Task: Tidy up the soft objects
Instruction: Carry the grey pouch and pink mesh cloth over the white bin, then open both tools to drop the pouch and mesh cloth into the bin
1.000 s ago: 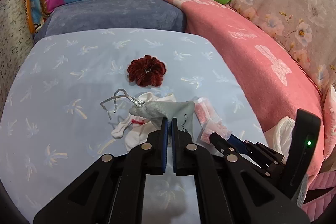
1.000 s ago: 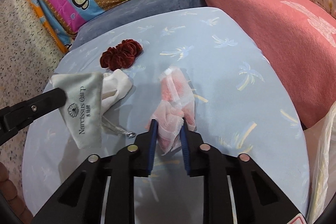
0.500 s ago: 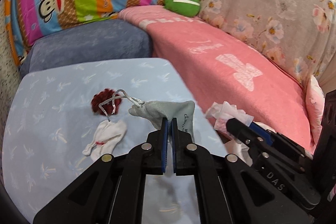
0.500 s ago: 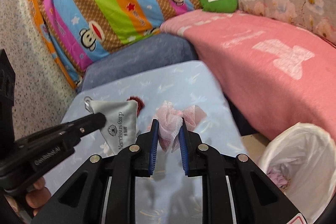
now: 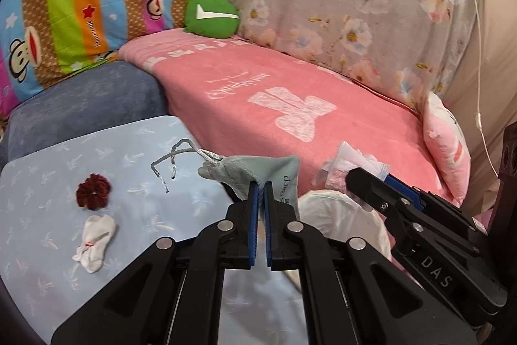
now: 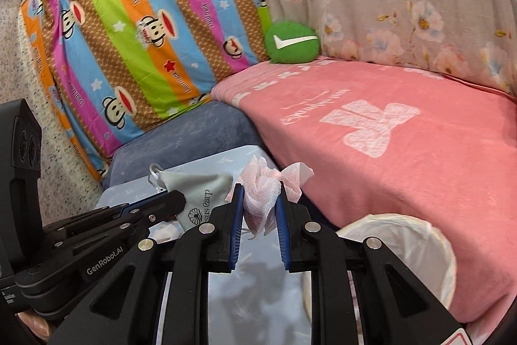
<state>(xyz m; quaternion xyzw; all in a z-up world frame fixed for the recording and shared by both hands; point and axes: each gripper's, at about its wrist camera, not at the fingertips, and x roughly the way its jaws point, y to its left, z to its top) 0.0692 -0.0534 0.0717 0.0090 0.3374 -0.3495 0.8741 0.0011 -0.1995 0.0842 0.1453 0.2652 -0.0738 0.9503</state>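
left gripper [image 5: 261,188]: clamped on grey pouch [image 5: 258,172], held above the table
right gripper [image 6: 258,199]: pinching pink mesh [image 6: 262,191]
bin [image 6: 420,240]: below, right of both; right gripper nearer

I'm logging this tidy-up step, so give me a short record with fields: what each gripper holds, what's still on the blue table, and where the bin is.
left gripper: shut on the grey drawstring pouch, lifted off the table
right gripper: shut on the pink and white mesh bundle, also lifted
on the table: dark red scrunchie and white sock, lying apart
bin: white-lined, beside the table's edge, below the right gripper and in front of the pink blanket
bin contents: cannot tell
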